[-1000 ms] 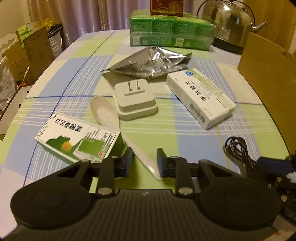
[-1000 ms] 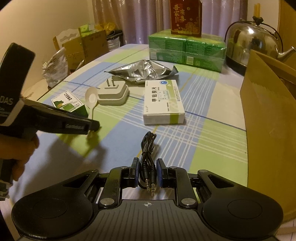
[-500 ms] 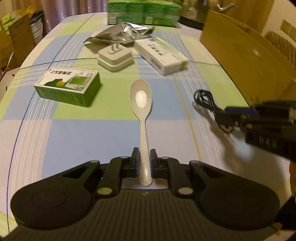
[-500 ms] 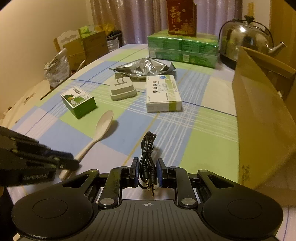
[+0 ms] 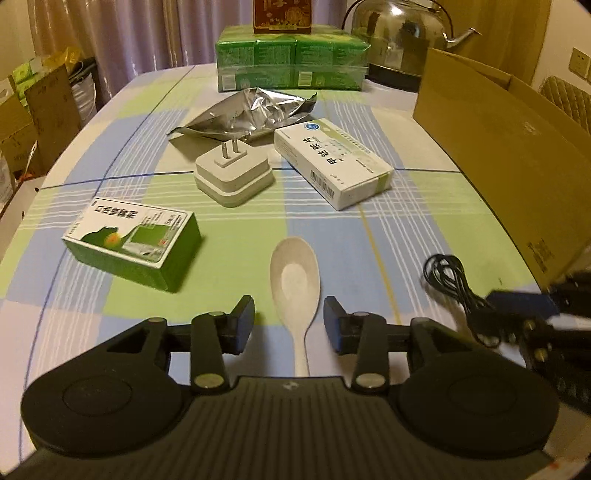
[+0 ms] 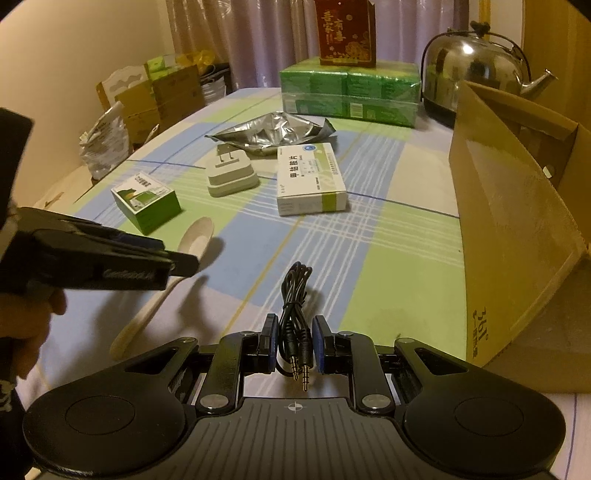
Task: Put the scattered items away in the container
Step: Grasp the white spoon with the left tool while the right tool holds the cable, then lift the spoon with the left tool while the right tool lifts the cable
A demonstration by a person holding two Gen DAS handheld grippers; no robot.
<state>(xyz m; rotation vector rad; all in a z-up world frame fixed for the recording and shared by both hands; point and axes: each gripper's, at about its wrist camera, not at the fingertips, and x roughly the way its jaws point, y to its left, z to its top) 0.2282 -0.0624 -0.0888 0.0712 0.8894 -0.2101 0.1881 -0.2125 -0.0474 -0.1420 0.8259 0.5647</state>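
Straddling the spoon point(image 5: 294, 291) on the bench point(image 5: 236, 254) with our left gripper point(image 5: 289, 325) spread wide and empty, we kept our right gripper point(image 6: 294, 345) pinched on the cable point(image 6: 294, 295), ready for the cardboard box point(image 6: 517, 229) just beside it.

Kettle point(image 6: 476, 74), red box point(image 6: 346, 33), curtains point(image 6: 258, 37).
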